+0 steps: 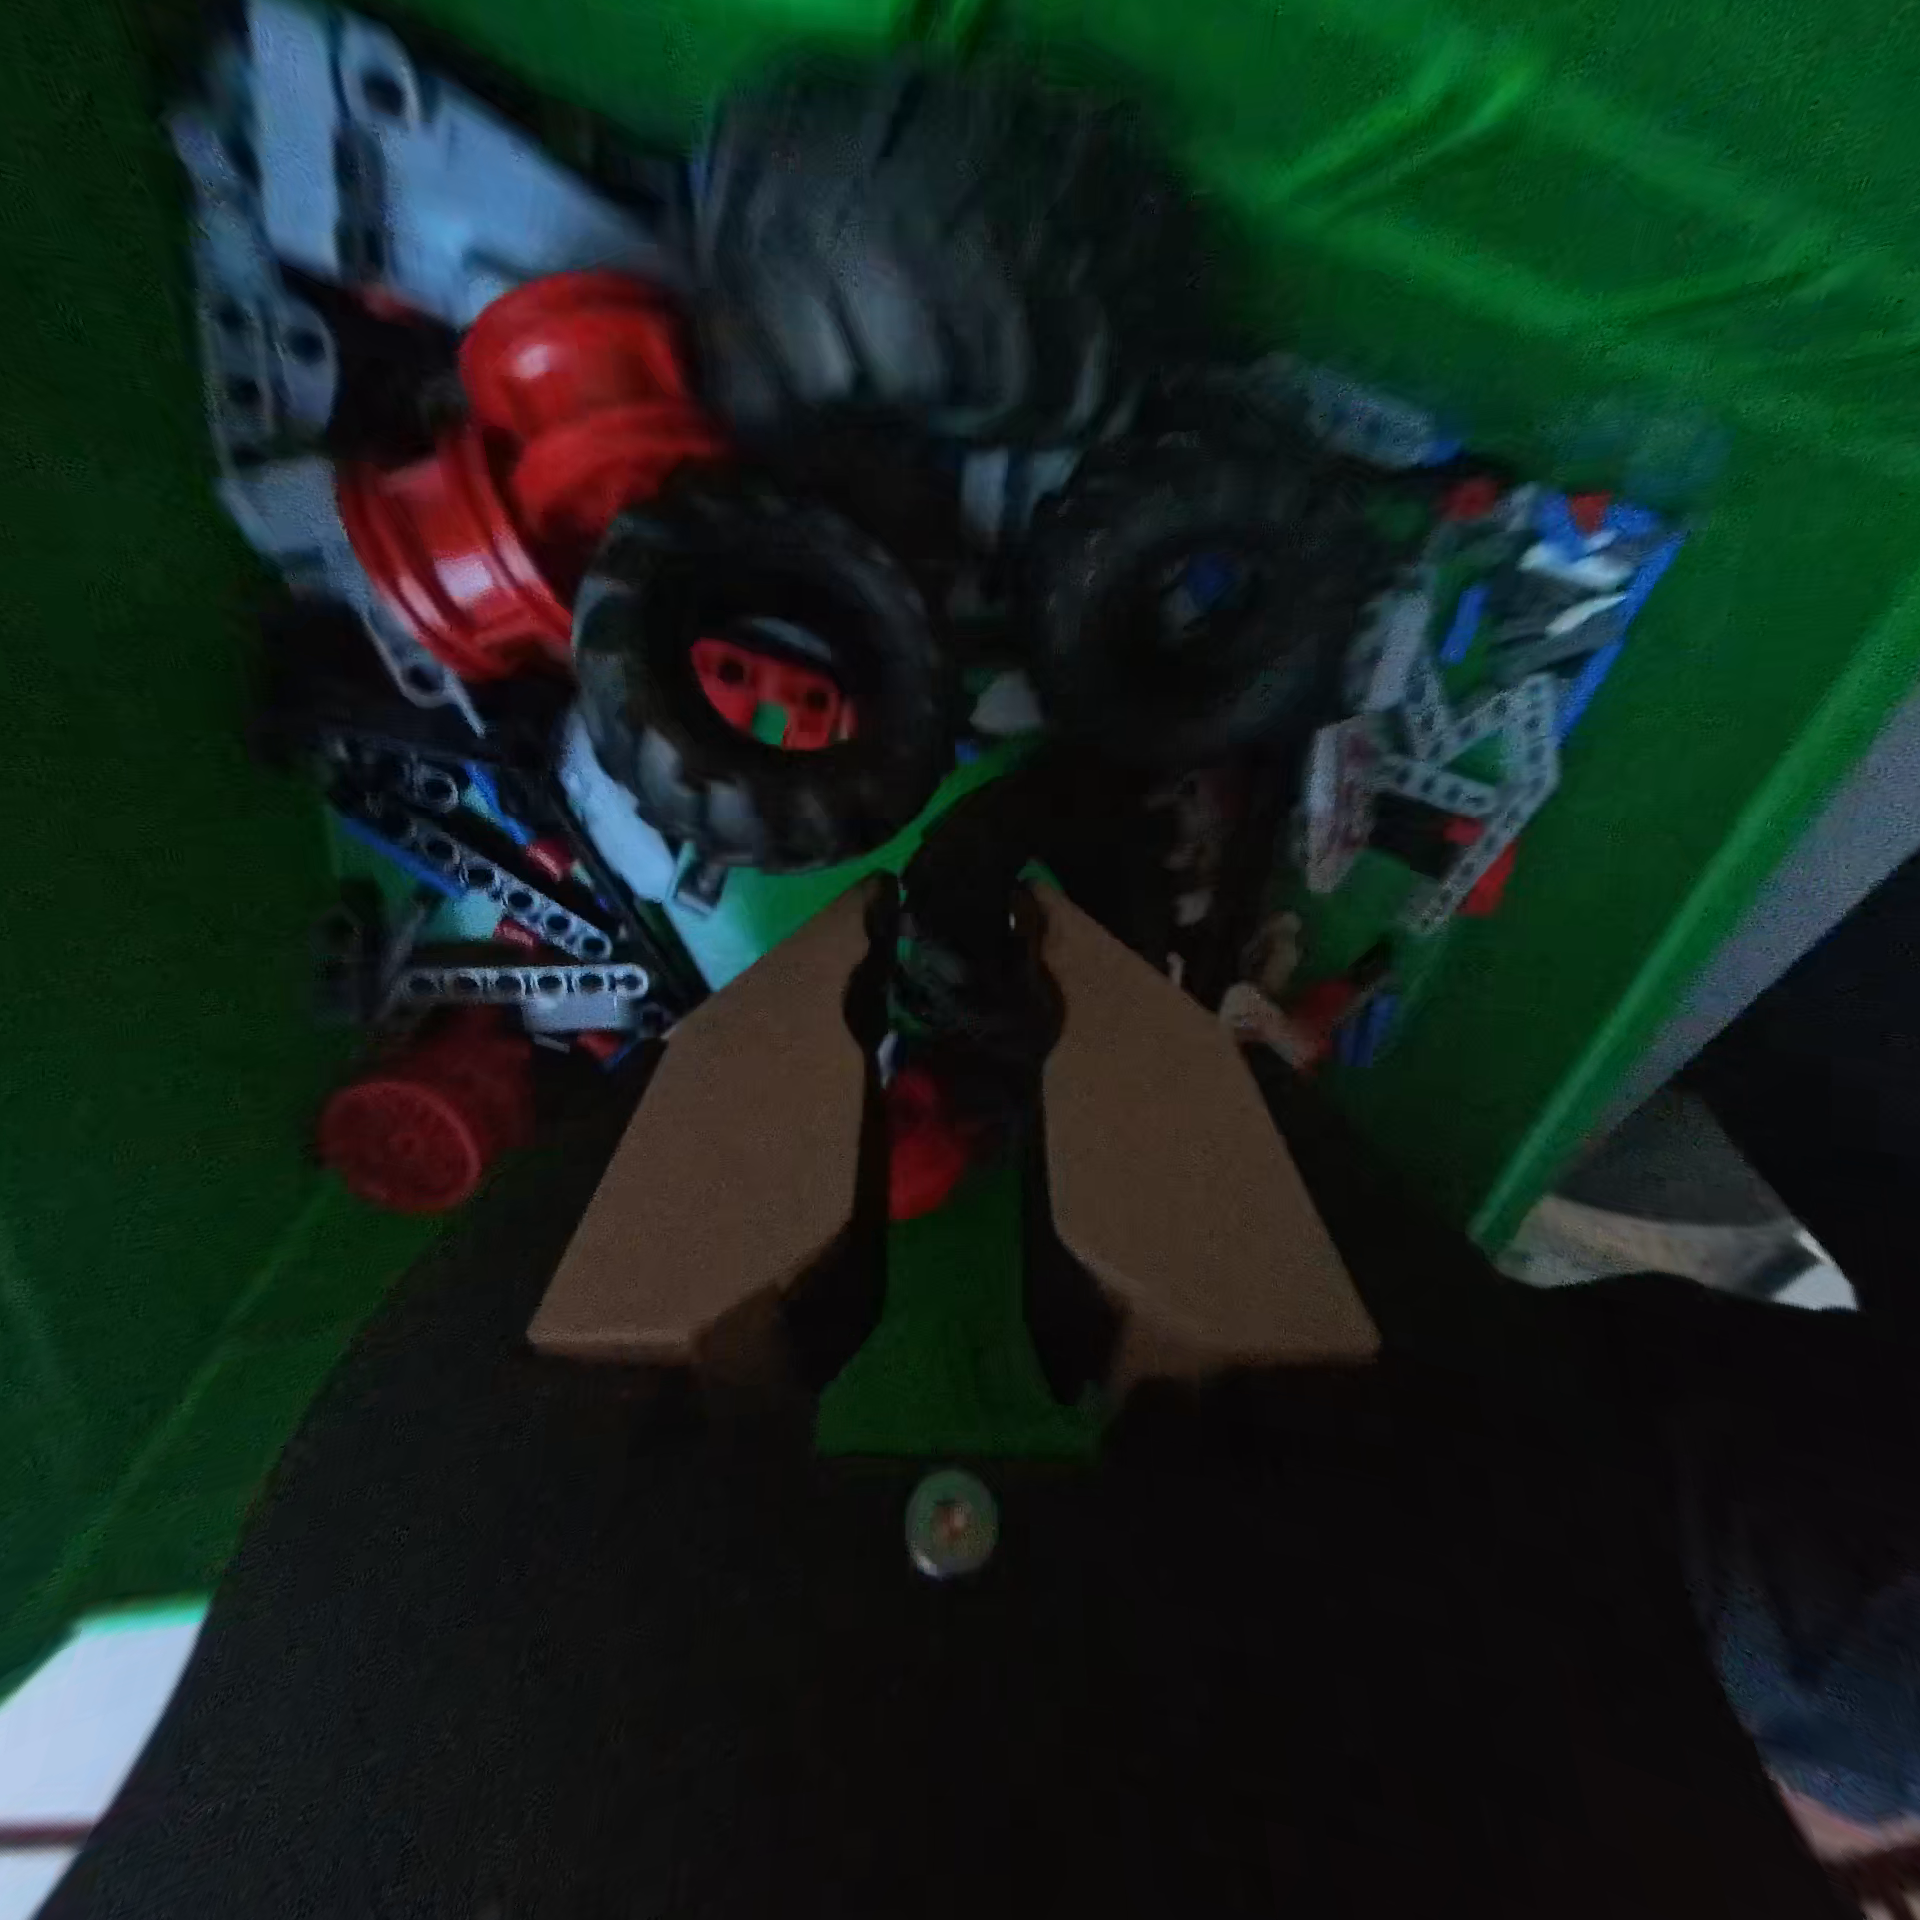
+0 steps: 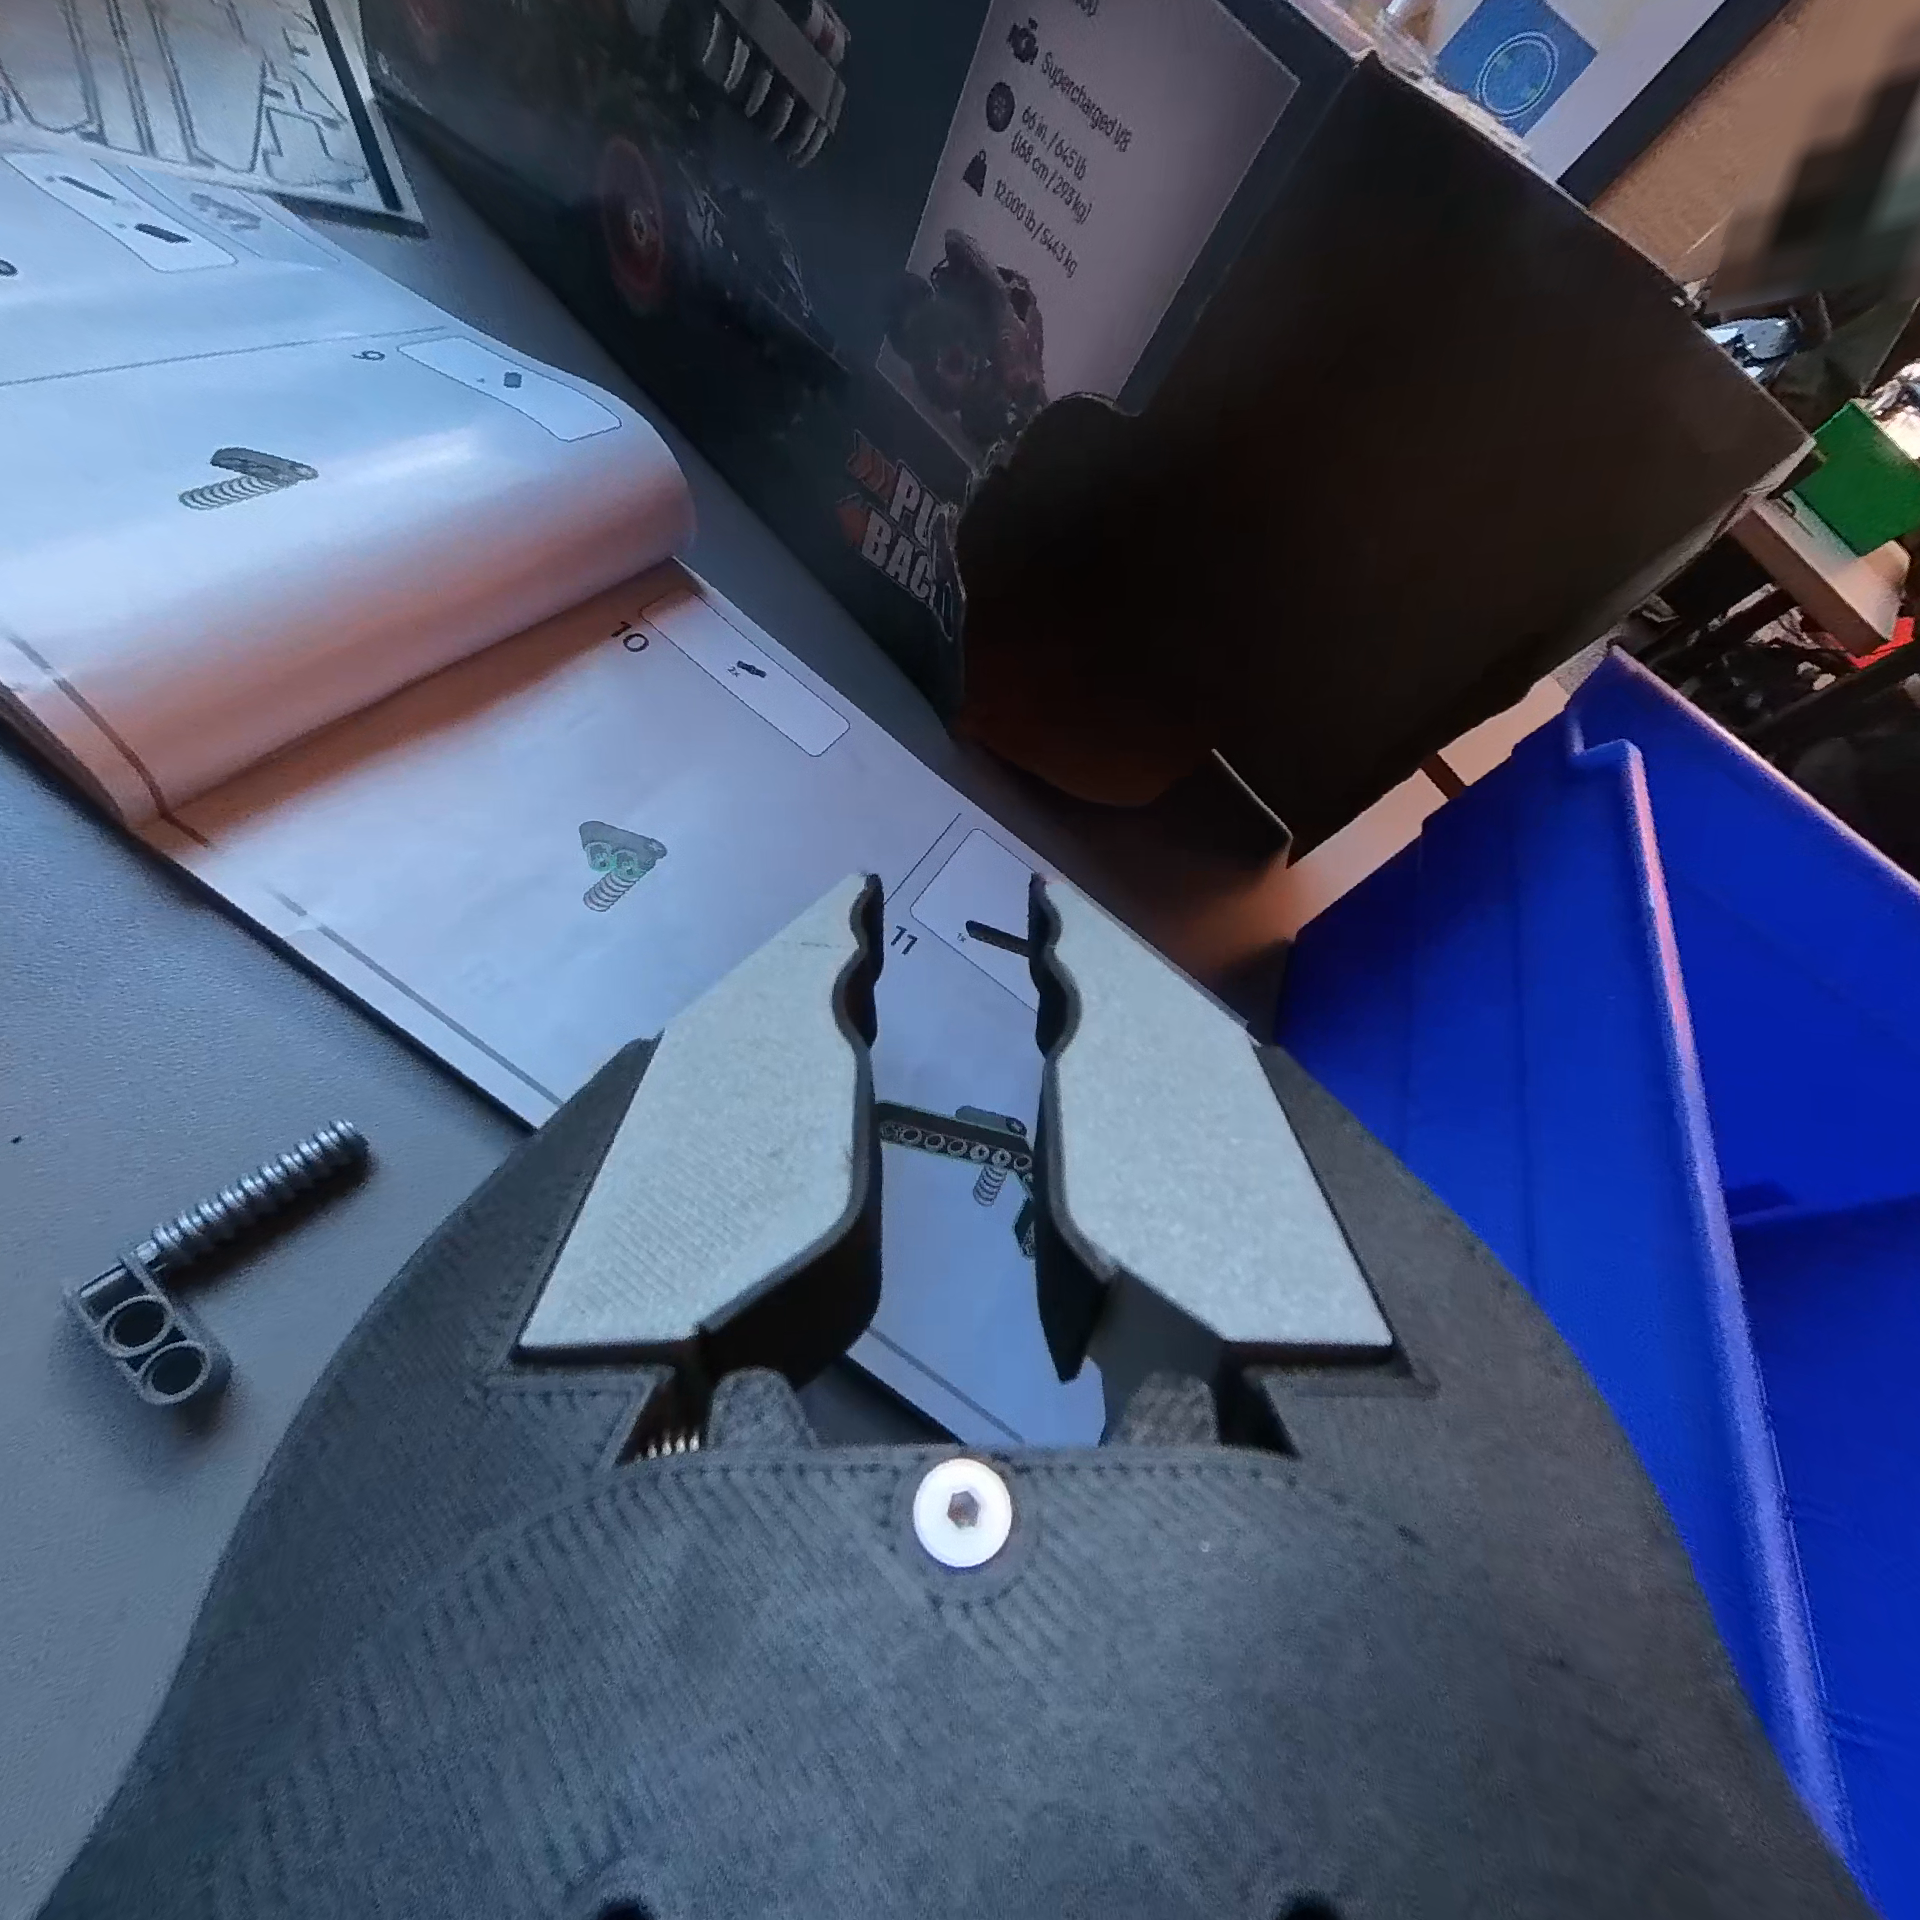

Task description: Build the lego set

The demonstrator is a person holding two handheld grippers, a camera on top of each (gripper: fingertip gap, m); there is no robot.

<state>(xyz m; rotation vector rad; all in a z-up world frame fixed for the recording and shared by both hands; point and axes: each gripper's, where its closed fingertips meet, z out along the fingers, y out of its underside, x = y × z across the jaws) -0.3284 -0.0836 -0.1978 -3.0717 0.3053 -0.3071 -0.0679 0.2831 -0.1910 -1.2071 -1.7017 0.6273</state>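
Left tool (image 1: 951, 914) in green bin (image 1: 156, 935), clamps dark blurred piece | right tool (image 2: 956, 914) released over instruction booklet (image 2: 416, 831) | spring-axle subassembly (image 2: 208, 1257) beside booklet: light, stiff; we'd grip beam end.

The left wrist view looks steeply down into a green bin (image 1: 1558, 260), close over the jumbled lego parts (image 1: 769, 675) just beyond its fingertips (image 1: 883, 904), and is blurred. The right wrist view looks forward and down, low over a dark table (image 2: 125, 987), with an open instruction booklet (image 2: 468, 810) under and ahead of its fingers (image 2: 727, 1143). No part of the scene is recognisably shared.
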